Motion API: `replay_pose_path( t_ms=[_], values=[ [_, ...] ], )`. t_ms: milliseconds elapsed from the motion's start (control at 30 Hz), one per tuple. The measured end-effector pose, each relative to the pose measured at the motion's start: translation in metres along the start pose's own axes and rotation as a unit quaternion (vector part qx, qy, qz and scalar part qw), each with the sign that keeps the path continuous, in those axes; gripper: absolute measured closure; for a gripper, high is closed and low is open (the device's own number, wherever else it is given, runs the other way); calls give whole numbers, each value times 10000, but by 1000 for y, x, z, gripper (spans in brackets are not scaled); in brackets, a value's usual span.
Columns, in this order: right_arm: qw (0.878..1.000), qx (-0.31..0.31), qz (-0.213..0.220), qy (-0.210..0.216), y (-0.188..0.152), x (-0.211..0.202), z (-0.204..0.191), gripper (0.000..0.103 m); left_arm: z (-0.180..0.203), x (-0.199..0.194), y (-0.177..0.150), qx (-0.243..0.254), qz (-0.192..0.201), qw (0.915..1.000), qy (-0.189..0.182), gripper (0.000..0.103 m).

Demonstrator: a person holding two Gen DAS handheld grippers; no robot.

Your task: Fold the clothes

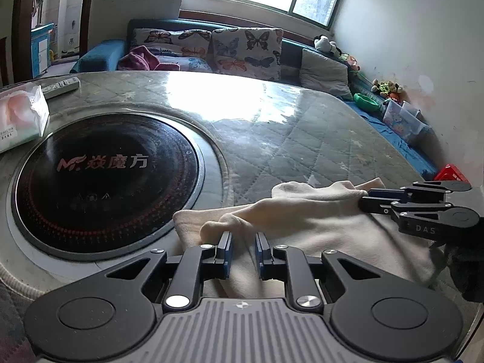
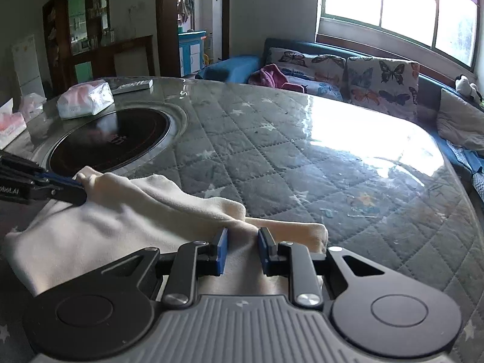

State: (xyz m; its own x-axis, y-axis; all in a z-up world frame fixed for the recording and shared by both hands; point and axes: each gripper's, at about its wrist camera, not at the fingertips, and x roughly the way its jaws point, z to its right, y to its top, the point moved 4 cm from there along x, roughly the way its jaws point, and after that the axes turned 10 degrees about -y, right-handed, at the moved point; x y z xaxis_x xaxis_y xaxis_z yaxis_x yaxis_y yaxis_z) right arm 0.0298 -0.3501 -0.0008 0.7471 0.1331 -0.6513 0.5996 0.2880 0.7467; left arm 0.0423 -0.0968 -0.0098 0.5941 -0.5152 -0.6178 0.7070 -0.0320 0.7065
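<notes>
Two hand-held grippers work one cream garment (image 1: 317,227) lying rumpled on the near edge of a quilted, glass-topped worktop (image 1: 302,139), just beside a round black hob (image 1: 106,178) set into it; the left hand-held gripper (image 1: 243,249) has its blue-padded fingers a little apart with a ridge of the cloth rising between them; whether the pads truly nip it I cannot tell; the right hand-held gripper (image 2: 242,249) stands the same way at the garment's right end, fingers apart around a raised fold, its grip equally unclear; seen from the left camera, its tips meet the cloth's far right edge; the garment looks partly doubled over, with a rolled edge running between both grippers; by my judgement a fold is in hand, either being gathered or being laid down; a tissue pack (image 2: 86,99) and a remote control (image 1: 62,86) lie well apart at the far side.
</notes>
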Motion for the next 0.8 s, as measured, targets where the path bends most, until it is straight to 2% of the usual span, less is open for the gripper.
replay_pose_path(
  t_ms=[300,633,800],
  values=[
    [9996,-220,-149,-123,-13,-15,-5,81,-5,0,0,-13,-47,9998,-174,85],
    [9996,-42,-178,-210,-25,-36,-7,81,2,1,1,321,11,9994,158,85],
    [9997,0,6,-252,-19,-52,-7,78,4,-2,2,401,47,9988,266,84]
  ],
)
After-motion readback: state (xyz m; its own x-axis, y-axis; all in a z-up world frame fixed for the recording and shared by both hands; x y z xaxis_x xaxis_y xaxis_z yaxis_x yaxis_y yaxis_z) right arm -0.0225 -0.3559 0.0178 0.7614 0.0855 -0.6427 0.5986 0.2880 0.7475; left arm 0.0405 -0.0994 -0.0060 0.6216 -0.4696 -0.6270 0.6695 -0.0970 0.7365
